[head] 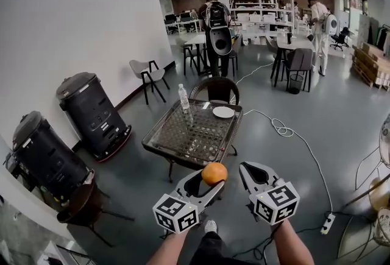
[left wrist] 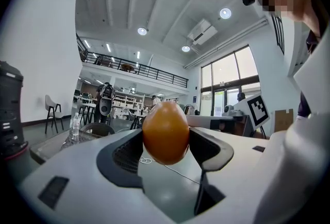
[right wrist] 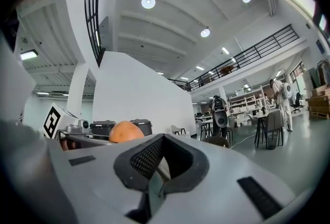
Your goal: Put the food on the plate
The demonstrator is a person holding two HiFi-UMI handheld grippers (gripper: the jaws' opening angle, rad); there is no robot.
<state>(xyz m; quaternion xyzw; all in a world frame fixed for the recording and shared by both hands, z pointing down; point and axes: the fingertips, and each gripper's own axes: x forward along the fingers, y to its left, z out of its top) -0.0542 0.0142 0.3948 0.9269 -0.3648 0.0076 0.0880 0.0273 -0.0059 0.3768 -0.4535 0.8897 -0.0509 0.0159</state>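
An orange fruit (head: 214, 173) is clamped between the jaws of my left gripper (head: 210, 176), held in the air short of the table; the left gripper view shows the orange fruit (left wrist: 165, 133) filling the gap between the two dark pads. My right gripper (head: 248, 170) hovers just to the right with its jaws pressed together and nothing in them. From the right gripper view the orange fruit (right wrist: 124, 132) peeks over the left gripper. A white plate (head: 223, 112) lies on the far right corner of the wire-mesh table (head: 170, 142).
A clear water bottle (head: 184, 98) stands on the table's far left. A dark chair (head: 215, 89) sits behind the table. Two black drum-shaped machines (head: 91, 113) line the left wall. A white cable (head: 285, 131) and power strip (head: 329, 222) lie on the floor at right.
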